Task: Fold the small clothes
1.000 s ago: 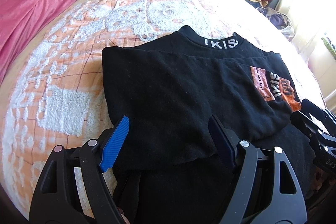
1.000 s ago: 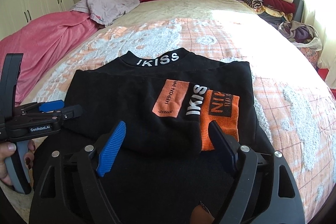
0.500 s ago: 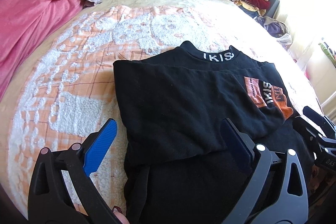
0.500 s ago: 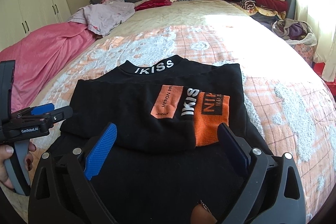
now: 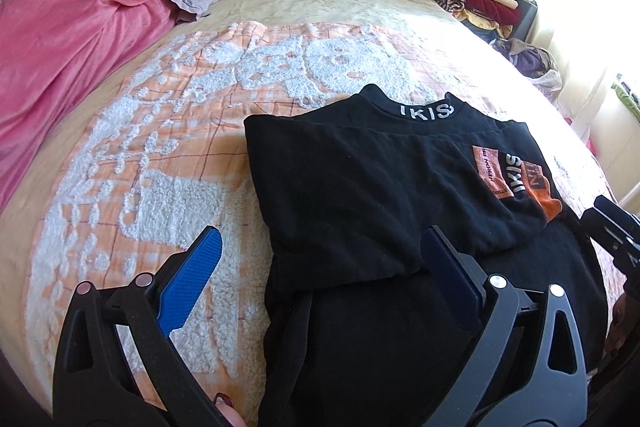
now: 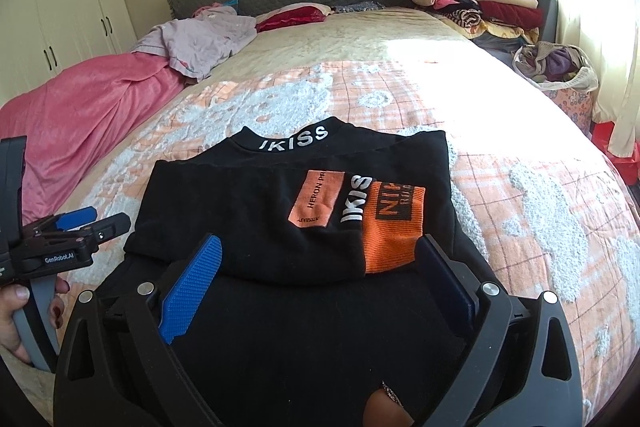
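Observation:
A black top (image 5: 360, 195) (image 6: 256, 211) with white lettering on the collar and an orange patch (image 6: 394, 235) lies on the bed, its lower part folded up over the body. My left gripper (image 5: 320, 255) hangs open above the fold's near left edge, nothing between its blue pads (image 5: 192, 279). Over the fold's near edge by the orange patch, my right gripper (image 6: 320, 259) is open too and holds nothing. The left gripper also shows at the left edge of the right wrist view, in a hand (image 6: 16, 311).
An orange and white fleecy blanket (image 5: 160, 155) covers the bed. A pink cover (image 6: 80, 115) and a lilac garment (image 6: 200, 39) lie at the far left. Stacked folded clothes (image 6: 476, 3) sit at the far right, with a bag of clothes (image 6: 556, 67) beside the bed.
Both grippers opened wider, let go of the folded edge and drew back and up. The top stays folded on the blanket.

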Tool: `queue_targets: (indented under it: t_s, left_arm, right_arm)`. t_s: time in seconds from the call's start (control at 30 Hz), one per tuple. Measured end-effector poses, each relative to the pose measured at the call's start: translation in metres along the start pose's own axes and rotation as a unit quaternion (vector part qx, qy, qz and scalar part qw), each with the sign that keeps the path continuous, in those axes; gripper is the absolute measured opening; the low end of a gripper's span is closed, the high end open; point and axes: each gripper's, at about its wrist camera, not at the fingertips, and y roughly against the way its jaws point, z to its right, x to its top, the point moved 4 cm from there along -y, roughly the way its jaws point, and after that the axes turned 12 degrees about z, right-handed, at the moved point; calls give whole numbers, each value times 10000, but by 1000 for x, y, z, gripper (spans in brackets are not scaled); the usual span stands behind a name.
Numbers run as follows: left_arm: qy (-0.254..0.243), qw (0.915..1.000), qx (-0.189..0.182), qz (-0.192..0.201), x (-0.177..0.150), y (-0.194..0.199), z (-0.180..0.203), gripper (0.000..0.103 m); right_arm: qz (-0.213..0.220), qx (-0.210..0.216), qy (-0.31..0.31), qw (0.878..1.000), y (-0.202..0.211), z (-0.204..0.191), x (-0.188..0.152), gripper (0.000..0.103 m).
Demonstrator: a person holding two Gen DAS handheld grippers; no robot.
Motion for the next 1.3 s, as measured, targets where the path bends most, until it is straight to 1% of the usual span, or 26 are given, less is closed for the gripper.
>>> queue_targets:
  t_s: [0.4,0.6,0.83,0.93,1.03,1.3]
  left_arm:
    - [41,9999,57,94,-10,12,-5,93]
    - [47,9999,77,78,-18,17,-6,93]
    - [-8,9998,198,44,-38,34,-7,93]
    - [90,9999,106,1,-45,42,-8,93]
    - [248,9997,-69,-49,-51,52,-10,93]
    - [598,9980,-136,-150,-62,77,-19,93]
  right_arm:
    - [59,1,-31,10000,21,5,-5,97]
    - [64,-1,-101,9999,32,12,-9,97]
    - [36,-43,-151,9999,44,22,-16,97]
    - [17,-56,-166,9998,49,27,-20,97]
    - [-6,-54,-182,9998,55,30,-25,97]
    - [31,-45,-204,9998,70,36,-31,97]
